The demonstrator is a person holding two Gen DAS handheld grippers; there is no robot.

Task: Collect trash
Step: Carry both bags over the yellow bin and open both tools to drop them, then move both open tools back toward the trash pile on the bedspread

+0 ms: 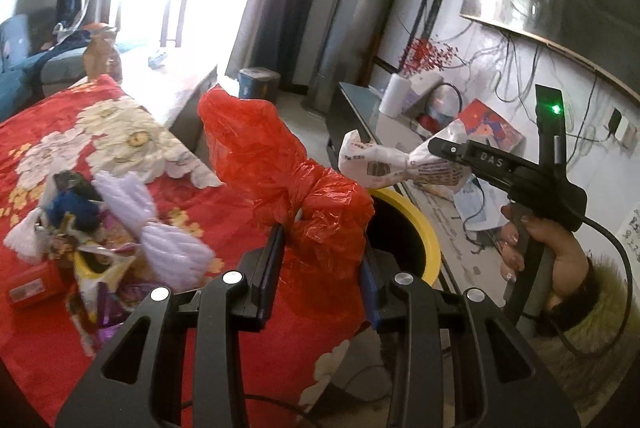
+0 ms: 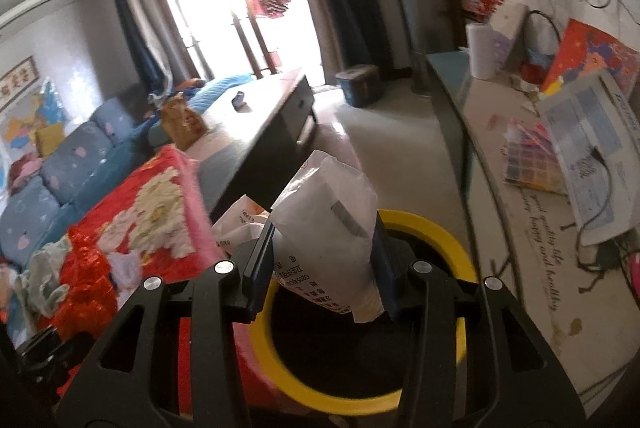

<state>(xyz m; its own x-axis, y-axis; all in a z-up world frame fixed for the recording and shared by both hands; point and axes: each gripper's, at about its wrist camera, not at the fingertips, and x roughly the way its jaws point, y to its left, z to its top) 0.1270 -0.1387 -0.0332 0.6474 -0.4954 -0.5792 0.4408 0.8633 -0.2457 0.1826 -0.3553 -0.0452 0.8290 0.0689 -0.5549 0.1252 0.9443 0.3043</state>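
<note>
My left gripper point(image 1: 326, 248) is shut on a crumpled red plastic bag point(image 1: 280, 164), held beside the yellow-rimmed bin point(image 1: 420, 228). My right gripper point(image 2: 324, 256) is shut on a white printed plastic packet point(image 2: 332, 224), held right above the yellow rim point(image 2: 452, 240) of the dark bin. In the left wrist view the right gripper point(image 1: 440, 148) grips the same white packet point(image 1: 384, 164) over the bin. More wrappers and a purple-white fluffy thing point(image 1: 160, 240) lie on the red flowered cloth point(image 1: 120, 148) to the left.
A dark coffee table point(image 2: 272, 120) stands behind the red cloth, a blue sofa point(image 2: 60, 172) to the left. A long grey cabinet point(image 2: 520, 188) with papers, a paper roll and cables runs along the right wall. A small blue bin point(image 2: 358, 84) stands on the floor far back.
</note>
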